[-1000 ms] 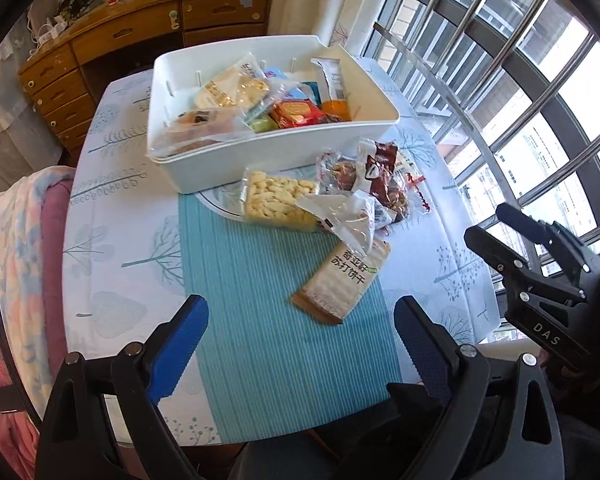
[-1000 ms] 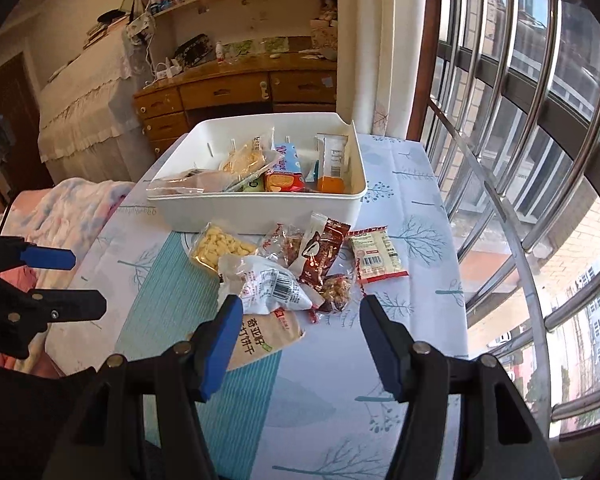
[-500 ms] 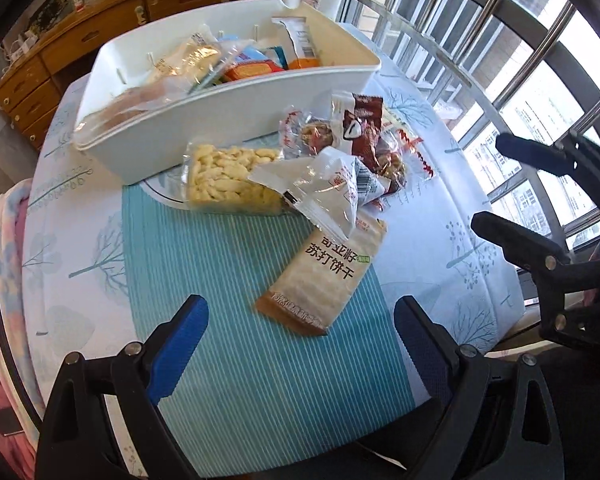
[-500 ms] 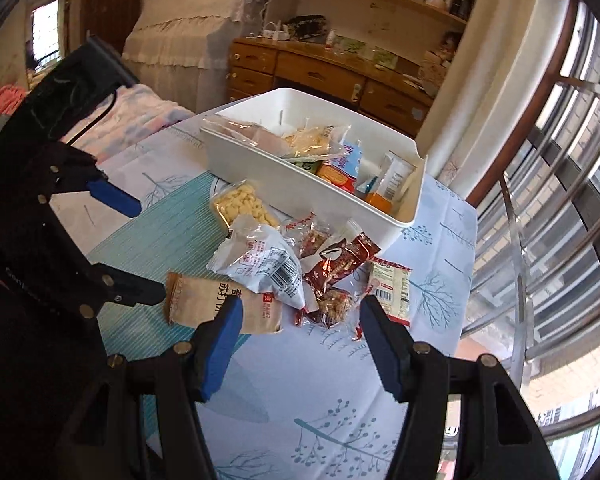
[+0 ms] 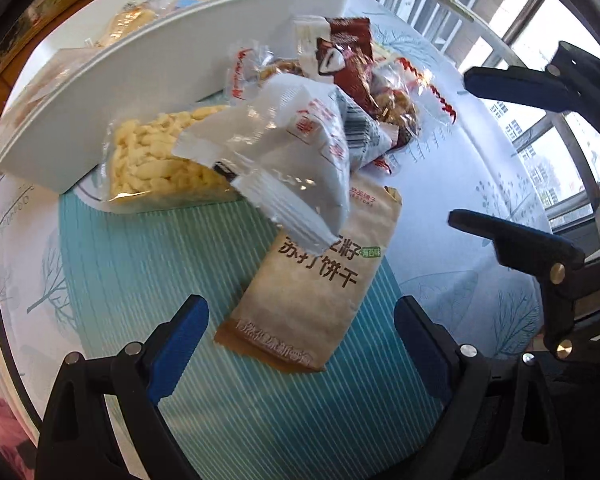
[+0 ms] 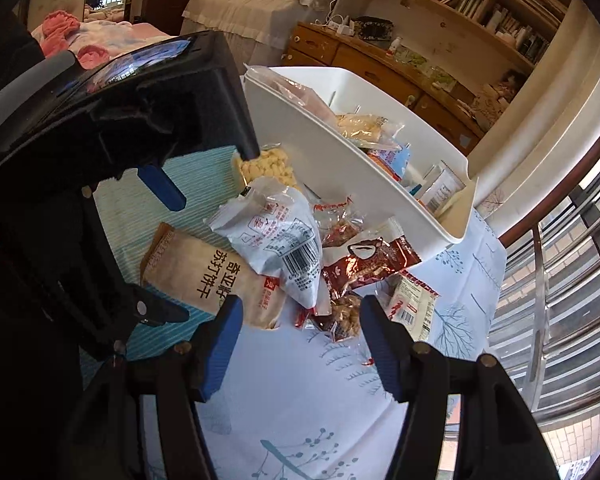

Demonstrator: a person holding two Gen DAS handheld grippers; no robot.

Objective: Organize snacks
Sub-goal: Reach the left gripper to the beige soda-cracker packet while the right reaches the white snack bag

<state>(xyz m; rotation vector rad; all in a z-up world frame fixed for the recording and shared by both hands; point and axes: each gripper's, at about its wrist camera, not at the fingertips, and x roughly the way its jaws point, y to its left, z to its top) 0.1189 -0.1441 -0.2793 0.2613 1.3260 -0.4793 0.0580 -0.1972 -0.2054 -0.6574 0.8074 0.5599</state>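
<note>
A pile of loose snack packets lies before a white bin [image 5: 140, 68] that holds several snacks. A beige cracker packet [image 5: 312, 288] lies on the teal placemat [image 5: 140, 264]. A white-grey packet [image 5: 284, 152] overlaps its far end, beside a clear bag of yellow puffs [image 5: 156, 160] and a brown-red packet [image 5: 348, 60]. My left gripper [image 5: 300, 316] hangs open just above the cracker packet's near end, a blue pad on either side. My right gripper [image 6: 300, 308] is open and holds nothing, over the tablecloth in front of the nut packet [image 6: 344, 312]. It also shows at the right edge of the left wrist view.
A small white-and-red packet [image 6: 412, 304] lies at the pile's right edge. The round table's edge and a window railing [image 6: 548, 280] run along the right. A wooden dresser [image 6: 360, 60] and a bed [image 6: 260, 8] stand behind the white bin [image 6: 340, 152].
Both grippers have sunk toward the pile. The left one has closed in over the cracker packet. The right one has rolled, so its view is tilted. Neither opening has changed.
</note>
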